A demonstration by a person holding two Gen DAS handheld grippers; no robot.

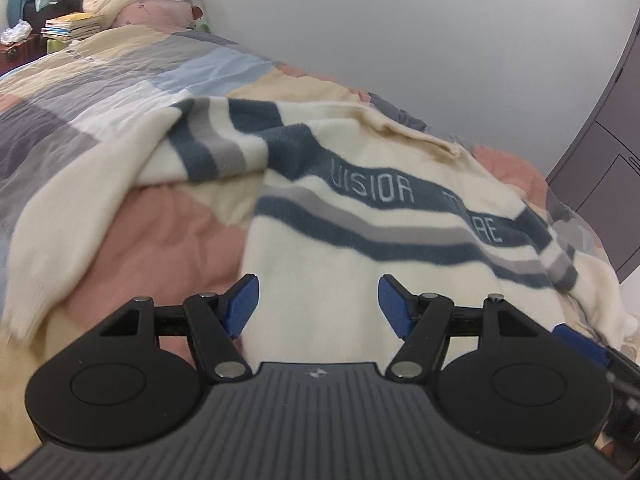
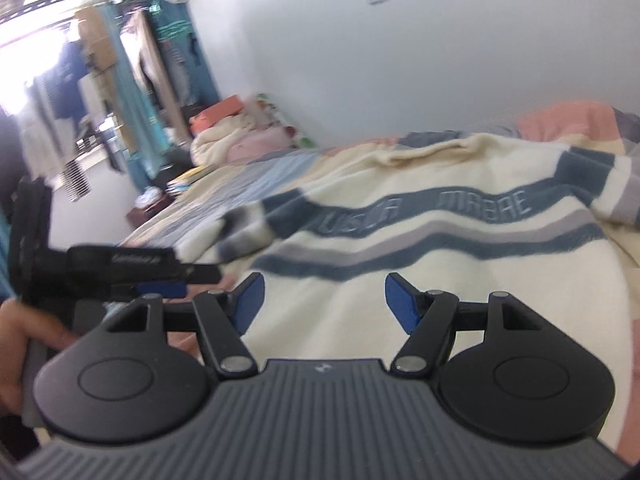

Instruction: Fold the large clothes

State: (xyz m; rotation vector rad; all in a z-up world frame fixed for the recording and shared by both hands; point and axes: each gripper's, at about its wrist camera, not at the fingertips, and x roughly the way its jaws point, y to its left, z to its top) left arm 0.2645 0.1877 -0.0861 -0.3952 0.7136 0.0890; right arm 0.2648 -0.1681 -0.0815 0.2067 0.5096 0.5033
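**Sweater lies ahead of both tongs, stripes running crosswise**

The cream knitted sweater with blue-and-grey stripes and a lettered band lies spread on the bed with the patchwork quilt of peach, cream, blue and grey squares, directly ahead of and below both tools. The left tongs stand open with nothing between the blue pads, poised above the plain cream lower part of the body. The right tongs are likewise open and empty, over the same cream panel as seen in the right wrist view.

The relation that matters: the lettered band runs across both views from side to side, so the garment's body-length axis points away from the tongs, hem end nearest and collar farthest. One sleeve trails off to the left, on the left tongs' side, folded over near the shoulder; the other sleeve drapes to the right (its cuff end is hard to make out).

By my reading, the left tongs are the nearer tool for the left sleeve and the right tongs for the other. The two tools sit close together, the left one showing at the left edge of the right wrist view.
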